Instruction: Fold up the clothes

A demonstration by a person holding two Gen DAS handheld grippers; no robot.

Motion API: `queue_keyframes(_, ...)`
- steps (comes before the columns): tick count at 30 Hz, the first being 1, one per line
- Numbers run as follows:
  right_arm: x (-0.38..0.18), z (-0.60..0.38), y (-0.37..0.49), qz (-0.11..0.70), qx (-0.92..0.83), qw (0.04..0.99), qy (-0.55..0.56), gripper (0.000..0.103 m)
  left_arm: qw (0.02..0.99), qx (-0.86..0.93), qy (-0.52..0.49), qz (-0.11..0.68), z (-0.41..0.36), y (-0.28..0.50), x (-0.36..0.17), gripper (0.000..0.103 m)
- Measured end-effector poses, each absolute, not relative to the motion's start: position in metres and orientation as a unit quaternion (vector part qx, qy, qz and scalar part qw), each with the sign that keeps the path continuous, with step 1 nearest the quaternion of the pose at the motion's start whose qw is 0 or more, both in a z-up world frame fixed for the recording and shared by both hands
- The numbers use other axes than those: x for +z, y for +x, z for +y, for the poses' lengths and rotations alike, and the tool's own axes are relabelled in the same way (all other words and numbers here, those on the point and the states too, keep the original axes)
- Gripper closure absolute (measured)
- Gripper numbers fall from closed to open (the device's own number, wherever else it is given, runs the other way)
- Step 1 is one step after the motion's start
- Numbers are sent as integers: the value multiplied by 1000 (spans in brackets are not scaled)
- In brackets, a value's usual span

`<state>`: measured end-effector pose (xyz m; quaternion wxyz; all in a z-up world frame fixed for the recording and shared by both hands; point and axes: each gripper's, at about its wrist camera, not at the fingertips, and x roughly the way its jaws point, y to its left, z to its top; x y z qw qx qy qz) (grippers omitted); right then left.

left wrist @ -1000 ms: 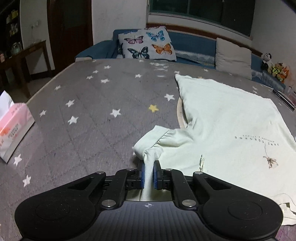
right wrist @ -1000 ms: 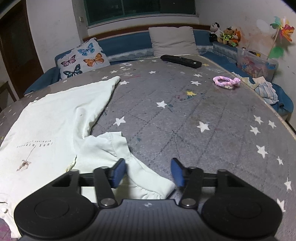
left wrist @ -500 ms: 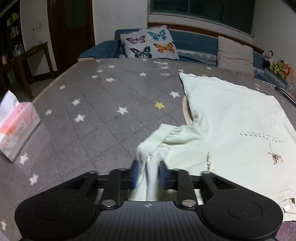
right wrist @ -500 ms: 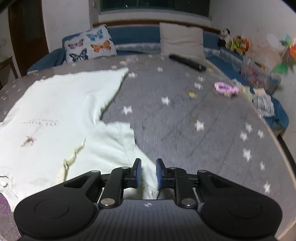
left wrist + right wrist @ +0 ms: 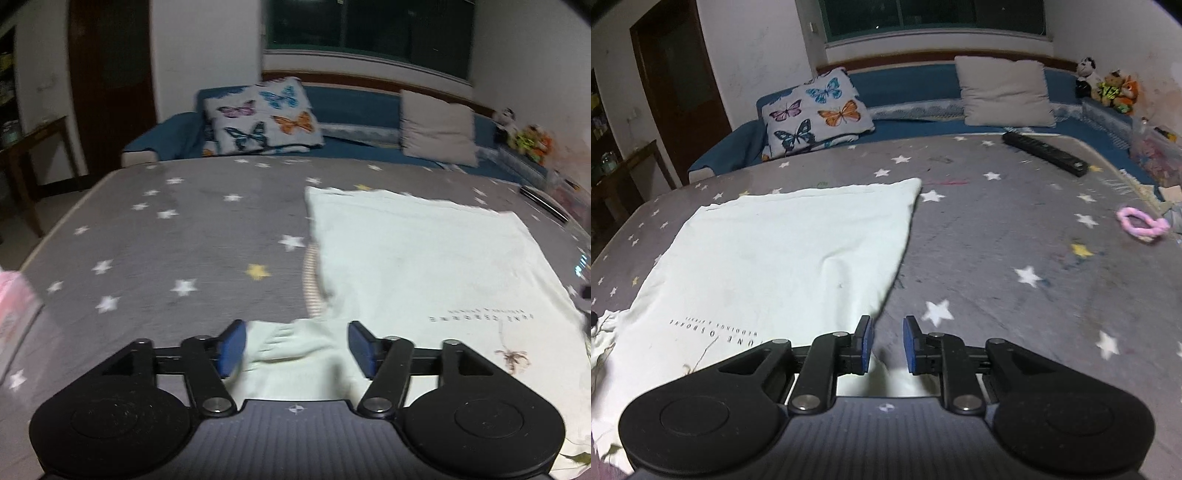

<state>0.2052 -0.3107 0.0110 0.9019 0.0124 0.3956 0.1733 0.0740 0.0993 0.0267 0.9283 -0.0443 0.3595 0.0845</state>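
left gripper (image 5: 295, 345) jaws wide apart, sleeve (image 5: 291, 339) lying loose between them; right gripper (image 5: 885, 345) jaws narrowly apart over shirt (image 5: 783, 258) edge, body stretching ahead-left.

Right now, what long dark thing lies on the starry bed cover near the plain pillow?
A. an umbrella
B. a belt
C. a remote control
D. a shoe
C: the right wrist view shows a slim black remote with rows of buttons, lying flat on the bed cover just in front of the plain pillow.
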Motion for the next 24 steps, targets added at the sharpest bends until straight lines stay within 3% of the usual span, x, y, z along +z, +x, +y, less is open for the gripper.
queue_keyframes(3, 5, -300, 214, 400, 182, 898, 11, 78, 928, 67, -34, 365, 87, 85, 17, 15)
queue_keyframes(10, -8, -288, 222, 410, 180, 894, -1, 78, 929, 46, -27, 366, 76, 96, -5, 5)
queue_keyframes(12, -10, -286, 223, 408, 181, 895, -7, 89, 928, 42, -25, 368, 76, 97, -11, 1)
queue_keyframes(13, -9, -285, 222, 407, 179, 896, -12, 98, 928, 40, -25, 370, 76, 97, -14, 1)
queue_keyframes(14, -9, -285, 222, 405, 177, 897, -17, 100, 927, 38, -24, 373, 76, 97, -17, 0)
queue_keyframes(19, -5, -286, 221, 388, 160, 907, -39, 100, 928, 35, -17, 371, 74, 94, -25, 0)
queue_keyframes(24, -8, -291, 226, 395, 148, 906, -35, 91, 932, 35, -2, 361, 71, 91, -28, 0)
